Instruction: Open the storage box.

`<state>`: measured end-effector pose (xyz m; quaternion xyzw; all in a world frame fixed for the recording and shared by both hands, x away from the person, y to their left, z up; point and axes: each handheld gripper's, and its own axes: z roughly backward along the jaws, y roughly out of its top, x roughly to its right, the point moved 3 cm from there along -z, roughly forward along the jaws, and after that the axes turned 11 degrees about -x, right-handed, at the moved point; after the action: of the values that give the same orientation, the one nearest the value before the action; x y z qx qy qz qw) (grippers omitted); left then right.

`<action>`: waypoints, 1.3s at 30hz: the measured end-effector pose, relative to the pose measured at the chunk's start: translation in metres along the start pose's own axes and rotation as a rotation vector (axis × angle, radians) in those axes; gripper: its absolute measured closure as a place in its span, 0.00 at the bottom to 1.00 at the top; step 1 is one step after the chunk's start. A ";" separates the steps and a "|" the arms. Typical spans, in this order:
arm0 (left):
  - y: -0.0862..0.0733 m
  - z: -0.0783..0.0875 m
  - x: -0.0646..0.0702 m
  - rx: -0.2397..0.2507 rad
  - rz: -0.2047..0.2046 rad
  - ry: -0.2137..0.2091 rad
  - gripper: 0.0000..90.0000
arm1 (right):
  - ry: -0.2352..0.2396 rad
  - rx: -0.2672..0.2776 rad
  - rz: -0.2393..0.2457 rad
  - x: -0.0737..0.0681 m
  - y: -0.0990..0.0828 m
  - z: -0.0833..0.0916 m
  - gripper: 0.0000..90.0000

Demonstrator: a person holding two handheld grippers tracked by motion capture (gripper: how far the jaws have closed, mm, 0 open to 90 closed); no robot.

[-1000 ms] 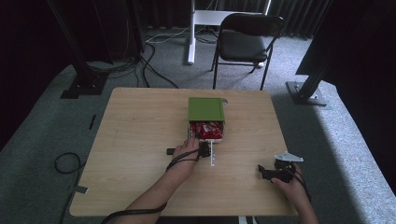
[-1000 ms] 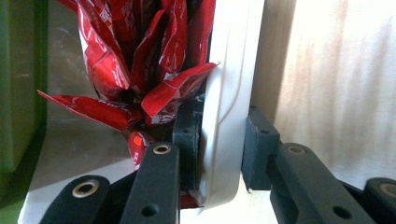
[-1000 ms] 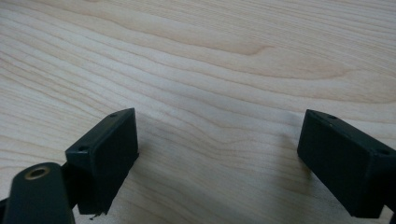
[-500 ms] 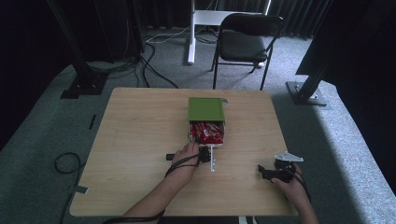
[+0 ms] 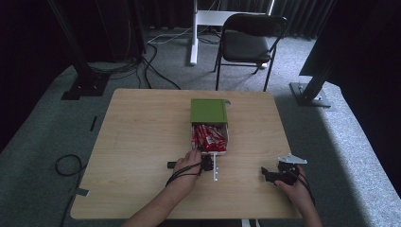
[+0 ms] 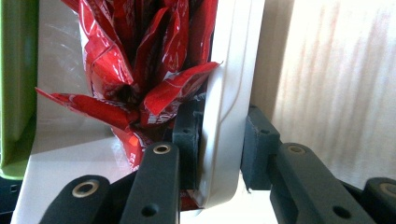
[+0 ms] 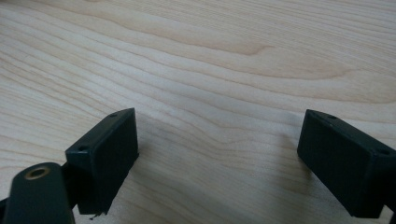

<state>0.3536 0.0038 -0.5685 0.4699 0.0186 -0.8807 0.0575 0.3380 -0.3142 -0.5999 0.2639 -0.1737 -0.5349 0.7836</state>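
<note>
A green sleeve (image 5: 208, 110) lies mid-table with a white tray (image 5: 226, 142) slid partly out of its near end. Red packets (image 5: 208, 137) fill the tray. My left gripper (image 5: 206, 158) is at the tray's near end. In the left gripper view, that gripper (image 6: 219, 149) is shut on the tray's white wall (image 6: 233, 70), one jaw inside against the red packets (image 6: 140, 56), the other outside over the wood. The green sleeve (image 6: 16, 70) shows at the left edge. My right gripper (image 5: 267, 174) rests near the table's front right. It (image 7: 217, 158) stands open over bare wood.
The wooden table (image 5: 142, 132) has free room left of the box and between the two hands. Behind the table stand a black folding chair (image 5: 250, 38) and a white post. Black stand bases (image 5: 309, 94) and cables lie on the grey carpet.
My left gripper has drawn back toward the near edge with the tray, so more of the red packets show outside the green sleeve. The right gripper has stayed put.
</note>
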 end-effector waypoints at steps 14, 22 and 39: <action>0.000 0.015 0.018 0.007 -0.006 -0.020 0.81 | 0.001 0.000 0.001 0.000 0.000 0.000 0.13; 0.000 0.022 0.023 0.001 -0.008 -0.023 0.81 | 0.000 0.000 0.000 0.000 0.000 0.000 0.13; -0.003 0.030 0.027 0.008 -0.019 -0.036 0.81 | 0.000 0.000 0.001 0.000 0.000 0.000 0.13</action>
<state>0.3134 0.0024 -0.5740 0.4540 0.0187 -0.8895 0.0475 0.3379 -0.3138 -0.6002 0.2639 -0.1735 -0.5346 0.7839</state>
